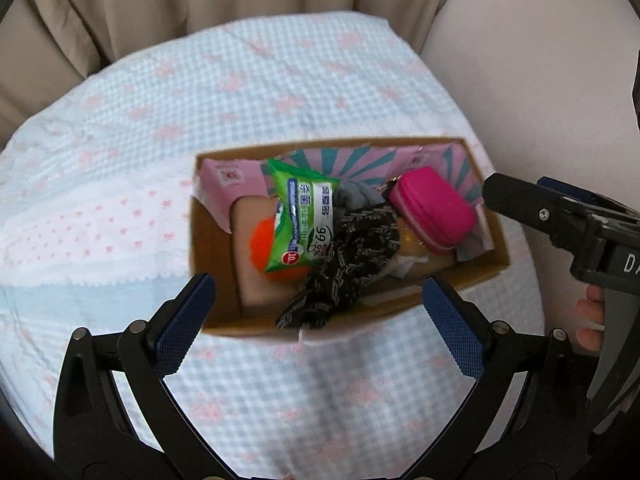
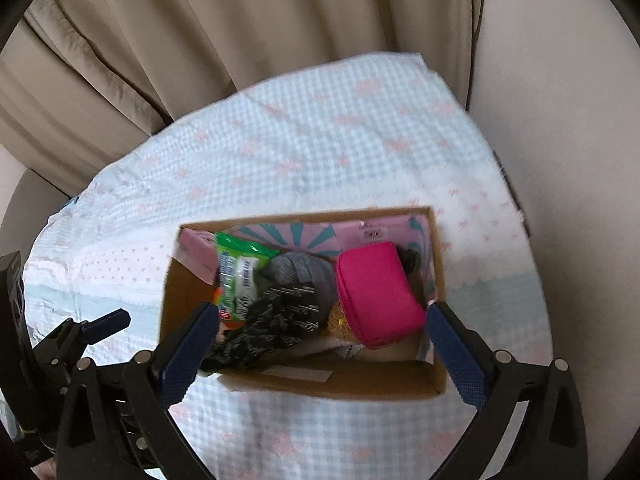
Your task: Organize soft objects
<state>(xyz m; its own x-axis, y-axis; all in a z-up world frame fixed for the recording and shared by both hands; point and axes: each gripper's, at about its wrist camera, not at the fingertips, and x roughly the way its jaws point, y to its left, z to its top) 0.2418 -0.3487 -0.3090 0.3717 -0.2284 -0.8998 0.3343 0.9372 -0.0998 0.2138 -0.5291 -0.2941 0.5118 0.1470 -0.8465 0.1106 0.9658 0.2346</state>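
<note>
My left claw [image 1: 318, 306] and right claw [image 2: 322, 334] both hang spread and empty above the cardboard box [image 2: 340, 386] on the checked cloth [image 2: 280, 152]. Inside it lie a pink pouch [image 2: 376, 292], green wipes pack [image 1: 302, 224] and dark patterned fabric [image 1: 352, 268].

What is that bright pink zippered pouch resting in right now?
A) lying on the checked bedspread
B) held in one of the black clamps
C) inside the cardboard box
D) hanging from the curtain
C: the pink pouch lies among the other items inside the cardboard box, and both the left gripper and right gripper are open and empty.
</note>
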